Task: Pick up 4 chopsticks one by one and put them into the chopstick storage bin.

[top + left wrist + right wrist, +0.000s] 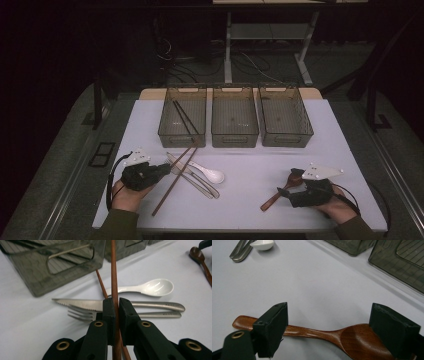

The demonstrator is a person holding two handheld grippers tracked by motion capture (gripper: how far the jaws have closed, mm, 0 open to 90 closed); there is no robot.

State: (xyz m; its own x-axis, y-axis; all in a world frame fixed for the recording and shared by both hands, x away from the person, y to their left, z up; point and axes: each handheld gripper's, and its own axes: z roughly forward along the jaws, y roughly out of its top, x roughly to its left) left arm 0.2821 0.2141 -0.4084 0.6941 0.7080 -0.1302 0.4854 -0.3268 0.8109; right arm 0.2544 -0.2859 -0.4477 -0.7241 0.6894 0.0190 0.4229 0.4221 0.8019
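Pinching chopstick [114, 277], left claw [117, 307] clamped tight above knife [82, 304]. Right claw [337, 322] wide, straddling wooden spoon [324, 333] on counter [312, 285].

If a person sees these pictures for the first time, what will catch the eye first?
Probably the left claw, shut on a brown chopstick above the knife and fork near the white spoon. Next, the right claw stands open over a wooden spoon, and three grey bins line the table's far side.
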